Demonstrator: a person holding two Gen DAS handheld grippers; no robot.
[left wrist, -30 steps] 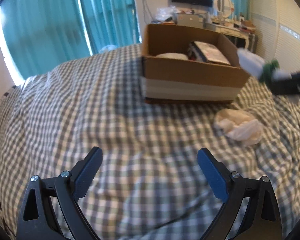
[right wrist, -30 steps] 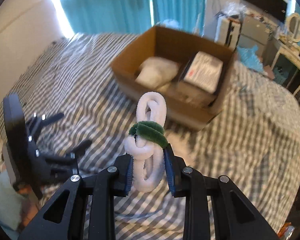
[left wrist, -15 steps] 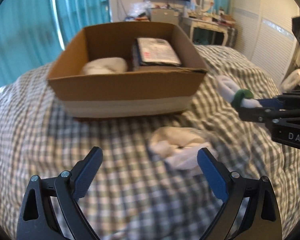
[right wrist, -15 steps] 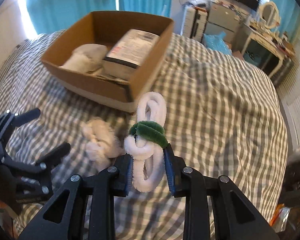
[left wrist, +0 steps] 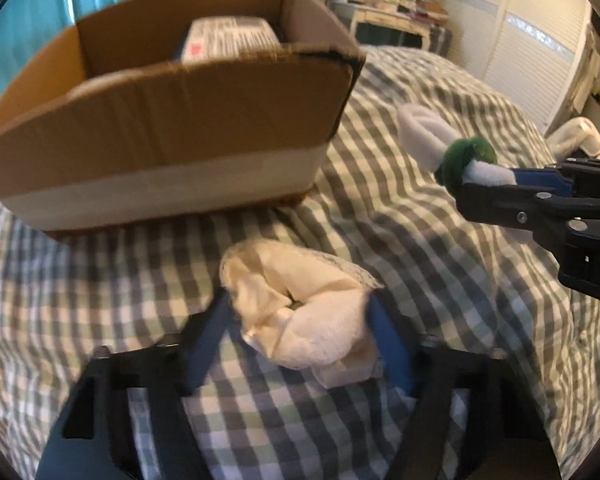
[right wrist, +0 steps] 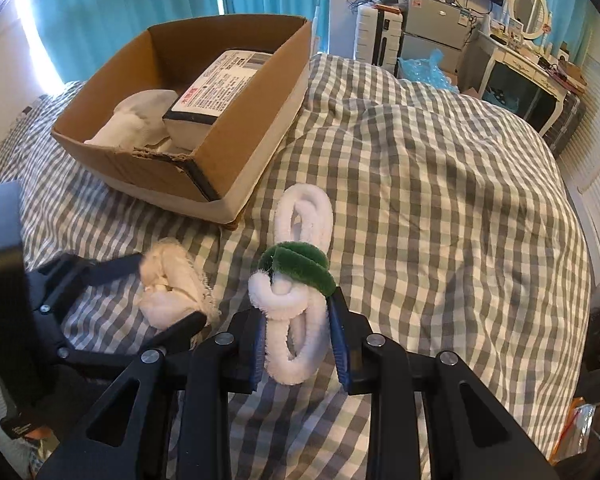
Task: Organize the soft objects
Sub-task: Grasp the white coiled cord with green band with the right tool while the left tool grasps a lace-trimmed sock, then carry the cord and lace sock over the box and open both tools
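- Left gripper (left wrist: 298, 320): fingers set either side of a cream cloth bundle (left wrist: 300, 304) on the checked bedspread (left wrist: 420, 240); pads touch its flanks, apparently gripping for a lift.
- Right gripper (right wrist: 298, 344): clamped on the lower end of a white fleece loop (right wrist: 300, 280) bound with a green band (right wrist: 300, 262), held above the bed, likely bound for the box.
- Cardboard box (right wrist: 240, 168): just beyond both, open-topped; holds a white cloth (right wrist: 136, 124) and a labelled packet (right wrist: 220, 88).
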